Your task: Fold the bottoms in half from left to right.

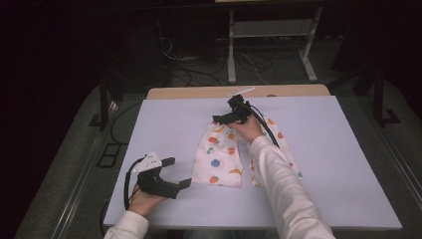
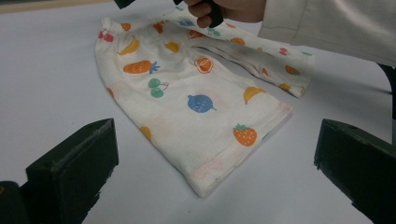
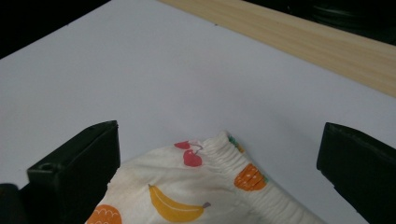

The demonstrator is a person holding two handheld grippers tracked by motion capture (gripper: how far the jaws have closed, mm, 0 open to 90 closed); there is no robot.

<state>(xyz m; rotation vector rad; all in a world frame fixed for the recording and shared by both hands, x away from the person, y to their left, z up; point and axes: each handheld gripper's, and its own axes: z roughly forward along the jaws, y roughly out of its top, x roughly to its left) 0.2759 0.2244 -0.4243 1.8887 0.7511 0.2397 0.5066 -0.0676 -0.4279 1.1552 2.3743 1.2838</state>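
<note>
A pair of small white shorts (image 1: pixel 221 155) printed with coloured fruit lies flat in the middle of the white table, waistband at the far end. My right gripper (image 1: pixel 225 118) hovers over the waistband's far left corner. It is open, and in the right gripper view the elastic waistband corner (image 3: pixel 219 149) lies between its wide-apart jaws (image 3: pixel 217 158). My left gripper (image 1: pixel 177 172) is open too, low over the table just left of the near leg hem. In the left gripper view the shorts (image 2: pixel 196 102) spread out ahead of its jaws (image 2: pixel 215 163), nothing between them.
The white table top (image 1: pixel 328 164) has bare room left, right and in front of the shorts. A wooden strip (image 1: pixel 199 92) runs along its far edge. Beyond it stand a metal frame's legs (image 1: pixel 231 55) and floor cables (image 1: pixel 249 62). A white-sleeved forearm (image 1: pixel 278 184) lies over the shorts' right leg.
</note>
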